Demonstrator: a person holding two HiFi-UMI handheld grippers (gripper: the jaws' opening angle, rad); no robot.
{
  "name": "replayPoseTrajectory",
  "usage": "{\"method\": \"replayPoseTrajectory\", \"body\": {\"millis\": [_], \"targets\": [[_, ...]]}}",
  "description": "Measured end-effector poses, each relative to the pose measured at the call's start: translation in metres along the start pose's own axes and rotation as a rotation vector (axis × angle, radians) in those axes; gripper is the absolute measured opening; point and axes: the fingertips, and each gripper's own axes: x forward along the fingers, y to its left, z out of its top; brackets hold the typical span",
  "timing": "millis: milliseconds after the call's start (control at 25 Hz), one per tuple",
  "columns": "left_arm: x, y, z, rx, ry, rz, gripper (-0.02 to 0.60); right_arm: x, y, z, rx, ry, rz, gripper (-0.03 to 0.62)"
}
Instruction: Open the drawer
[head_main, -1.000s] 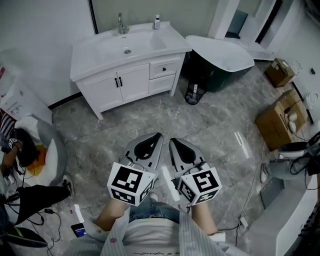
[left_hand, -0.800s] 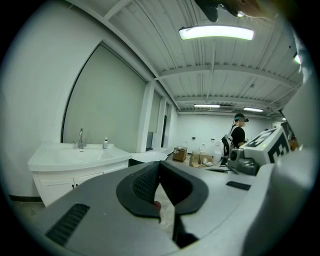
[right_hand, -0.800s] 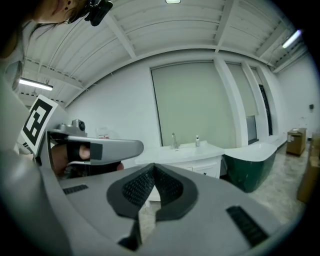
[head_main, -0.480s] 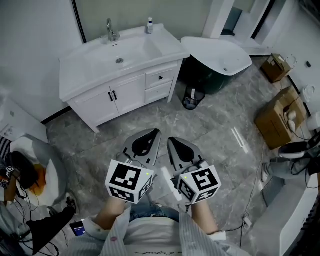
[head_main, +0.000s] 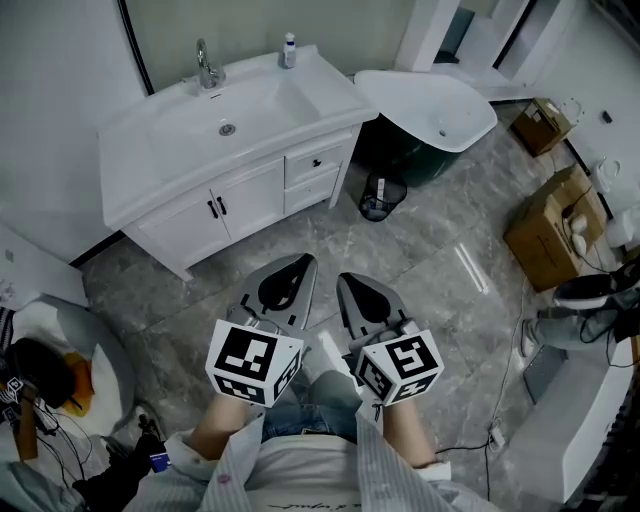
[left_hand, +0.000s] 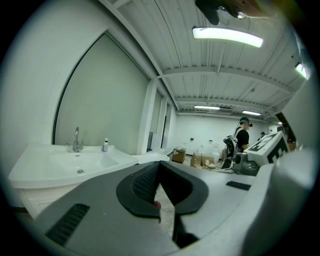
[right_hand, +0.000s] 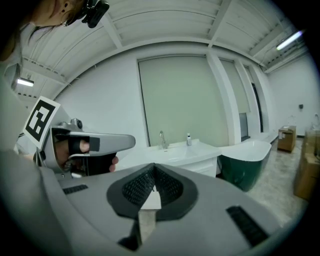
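The white vanity (head_main: 150, 140) stands against the far wall, with two drawers on its right side. The upper drawer (head_main: 316, 163) has a small black knob and is closed, and the lower drawer (head_main: 310, 190) is closed beneath it. Both grippers are held side by side over the grey floor, well short of the vanity. My left gripper (head_main: 303, 262) is shut with nothing between its jaws, its tips meeting (left_hand: 158, 165) in the left gripper view. Just to its right, my right gripper (head_main: 347, 282) is shut and empty as well (right_hand: 152, 168). The vanity (right_hand: 175, 152) shows ahead in the right gripper view.
A dark bathtub (head_main: 430, 110) with a white rim stands right of the vanity, with a small black bin (head_main: 381, 196) in front of it. Cardboard boxes (head_main: 548, 235) sit at the right. Someone sits on the floor at the lower left (head_main: 40, 385). Another person (left_hand: 243, 136) stands far off.
The vanity has slid left and grown nearer in the head view as the person walks toward it. Both grippers stay shut and side by side.
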Motion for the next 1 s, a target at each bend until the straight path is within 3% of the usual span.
{"method": "replayPoseTrajectory", "body": {"millis": [200,480,1000], "targets": [[0.011,0.018,-0.004,-0.004,0.019,-0.006,0.015,0.018,-0.013,0.002,0.061,-0.001,-0.007,0.003],[0.038,0.041,-0.004,-0.009,0.028,0.001,0.015,0.047,-0.038,0.006,0.068,0.012,-0.022,0.003],[0.145,0.095,0.005,-0.019,0.032,0.072,0.015,0.138,-0.122,0.024,0.067,0.038,0.044,0.003]]}}
